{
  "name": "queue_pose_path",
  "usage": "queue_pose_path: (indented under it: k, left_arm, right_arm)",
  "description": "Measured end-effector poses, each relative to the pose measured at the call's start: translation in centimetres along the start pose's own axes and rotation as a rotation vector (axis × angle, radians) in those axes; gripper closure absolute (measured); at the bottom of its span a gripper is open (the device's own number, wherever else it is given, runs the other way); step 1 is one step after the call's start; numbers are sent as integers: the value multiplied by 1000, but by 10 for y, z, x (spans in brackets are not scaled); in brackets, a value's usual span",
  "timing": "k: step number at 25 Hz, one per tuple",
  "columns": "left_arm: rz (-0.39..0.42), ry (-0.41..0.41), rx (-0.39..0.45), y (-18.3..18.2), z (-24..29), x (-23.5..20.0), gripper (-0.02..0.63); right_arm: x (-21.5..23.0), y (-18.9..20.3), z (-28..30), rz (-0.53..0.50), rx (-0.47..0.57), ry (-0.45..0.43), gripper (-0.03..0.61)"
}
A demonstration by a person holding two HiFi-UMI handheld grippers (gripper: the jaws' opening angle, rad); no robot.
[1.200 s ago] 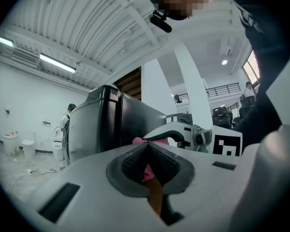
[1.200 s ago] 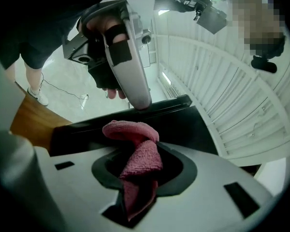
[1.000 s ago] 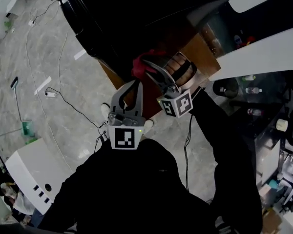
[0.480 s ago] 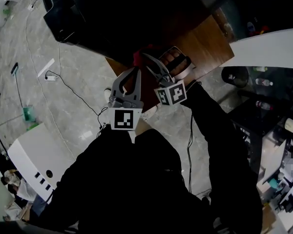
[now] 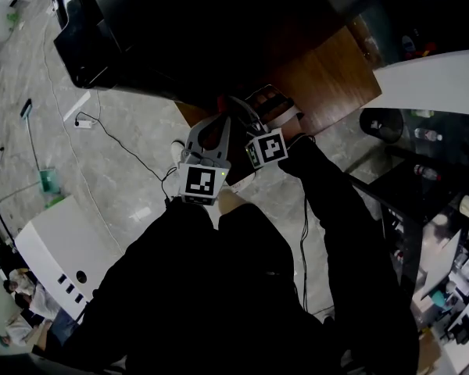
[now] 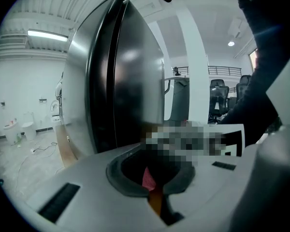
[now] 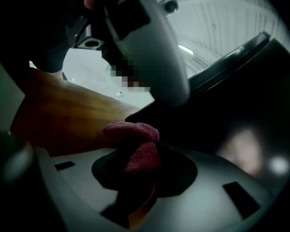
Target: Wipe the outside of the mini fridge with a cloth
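The black mini fridge [image 5: 180, 30] stands on a brown wooden stand [image 5: 328, 76]; in the left gripper view its glossy door and silver side [image 6: 125, 81] rise straight ahead. My right gripper [image 5: 238, 106] is shut on a red cloth [image 5: 222, 103] at the fridge's lower front edge. The right gripper view shows the cloth [image 7: 135, 149] bunched in the right gripper [image 7: 140, 156], with the dark fridge [image 7: 241, 105] beyond and the wood [image 7: 63, 115] to the left. My left gripper [image 5: 221, 121] is right beside it, shut with nothing in it; the left gripper view shows a pink scrap of the cloth [image 6: 149, 179] past the left gripper [image 6: 152, 170].
A black cable [image 5: 117, 143] and a power strip [image 5: 82, 119] lie on the grey floor at left. A white cabinet [image 5: 55, 260] stands at lower left. A black chair [image 5: 379, 123] and a dark glass table with bottles [image 5: 426, 143] are at right.
Both grippers have drawn closer together and moved up toward the fridge's lower edge. The red cloth shows less in the head view than a second ago.
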State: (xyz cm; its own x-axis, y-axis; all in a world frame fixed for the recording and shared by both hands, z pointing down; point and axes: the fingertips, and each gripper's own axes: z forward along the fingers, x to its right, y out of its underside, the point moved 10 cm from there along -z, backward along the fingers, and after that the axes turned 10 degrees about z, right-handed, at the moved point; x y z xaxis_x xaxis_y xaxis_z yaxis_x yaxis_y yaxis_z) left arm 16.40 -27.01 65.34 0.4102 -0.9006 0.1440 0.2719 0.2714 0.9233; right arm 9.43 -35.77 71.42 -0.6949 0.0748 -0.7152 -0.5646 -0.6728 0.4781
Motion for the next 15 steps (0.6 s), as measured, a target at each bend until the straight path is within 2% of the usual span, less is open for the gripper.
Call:
queue_pose_path:
  k: [3, 8, 12, 15]
  left_arm:
    - [-5, -4, -12, 0, -3, 1, 607]
    - [-7, 5, 7, -26, -5, 7, 607]
    - [-76, 9, 6, -67, -13, 14, 607]
    - [-68, 41, 68, -114, -14, 24, 607]
  right_arm:
    - [-12, 5, 10, 16, -33, -78, 457]
    - [9, 0, -7, 70, -41, -87, 454]
    - [63, -7, -74, 148, 5, 76, 454]
    - [116, -5, -134, 153, 18, 219, 453]
